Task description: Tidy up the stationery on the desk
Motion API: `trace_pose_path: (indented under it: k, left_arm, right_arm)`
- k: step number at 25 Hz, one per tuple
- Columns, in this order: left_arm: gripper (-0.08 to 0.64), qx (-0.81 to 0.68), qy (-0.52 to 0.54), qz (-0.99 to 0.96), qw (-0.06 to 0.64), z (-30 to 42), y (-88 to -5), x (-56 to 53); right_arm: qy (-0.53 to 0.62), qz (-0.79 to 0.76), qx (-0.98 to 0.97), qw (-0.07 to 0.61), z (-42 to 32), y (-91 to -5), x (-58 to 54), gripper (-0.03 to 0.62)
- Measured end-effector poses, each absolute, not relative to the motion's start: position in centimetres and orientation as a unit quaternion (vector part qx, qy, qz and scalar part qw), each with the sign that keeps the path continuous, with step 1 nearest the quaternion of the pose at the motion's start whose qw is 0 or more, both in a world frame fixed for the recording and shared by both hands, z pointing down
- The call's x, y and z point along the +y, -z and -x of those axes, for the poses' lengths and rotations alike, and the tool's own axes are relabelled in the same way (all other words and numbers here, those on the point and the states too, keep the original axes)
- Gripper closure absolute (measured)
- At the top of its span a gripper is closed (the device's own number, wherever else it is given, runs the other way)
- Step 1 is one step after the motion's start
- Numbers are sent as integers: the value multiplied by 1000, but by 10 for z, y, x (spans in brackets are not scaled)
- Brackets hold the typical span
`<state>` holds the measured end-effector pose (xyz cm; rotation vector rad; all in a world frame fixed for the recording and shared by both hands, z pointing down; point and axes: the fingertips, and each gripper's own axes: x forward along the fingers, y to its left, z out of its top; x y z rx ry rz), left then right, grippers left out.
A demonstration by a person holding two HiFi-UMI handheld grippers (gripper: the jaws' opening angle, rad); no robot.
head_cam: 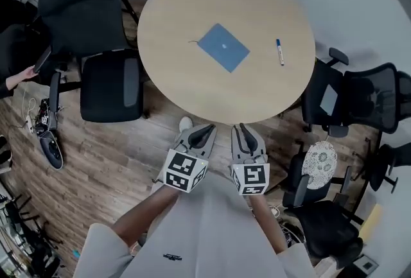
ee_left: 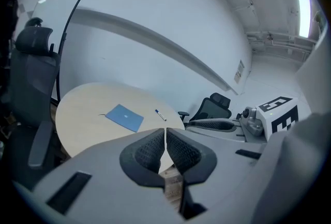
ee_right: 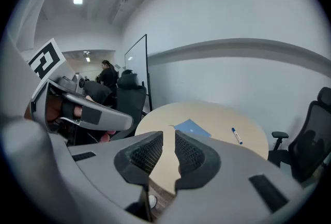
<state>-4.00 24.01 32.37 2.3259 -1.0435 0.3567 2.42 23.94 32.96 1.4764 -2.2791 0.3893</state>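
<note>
A round light-wood table [head_cam: 173,65] carries a blue notebook [head_cam: 223,47] near its middle and a white marker with a blue cap [head_cam: 280,52] to the notebook's right. Both grippers hang side by side over the floor, short of the table's near edge. My left gripper [head_cam: 207,129] is shut with nothing in it; its pads meet in the left gripper view [ee_left: 165,133]. My right gripper [head_cam: 239,130] stands open by a narrow gap, and nothing is between its pads [ee_right: 168,138]. Ahead of the jaws lie the notebook [ee_left: 124,117] [ee_right: 192,128] and the marker [ee_left: 161,115] [ee_right: 236,135].
Black office chairs stand to the table's left [head_cam: 110,85] and right [head_cam: 350,98]; another one [head_cam: 327,222] is at the lower right beside a white lacy round thing [head_cam: 319,162]. A person's hand [head_cam: 16,79] shows at the left edge. The floor is wood planks [head_cam: 96,161].
</note>
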Motion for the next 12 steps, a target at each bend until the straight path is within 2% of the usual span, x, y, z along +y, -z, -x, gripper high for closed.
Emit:
trace_pose_path:
  k: [2, 12]
  left_arm:
    - [532, -383, -131, -869, 285, 53, -322, 207]
    - [532, -385, -120, -867, 294, 90, -339, 100]
  right_arm:
    - [-150, -533, -807, 206, -15, -332, 208, 499]
    - [-102, -499, -808, 298, 11, -367, 92, 480]
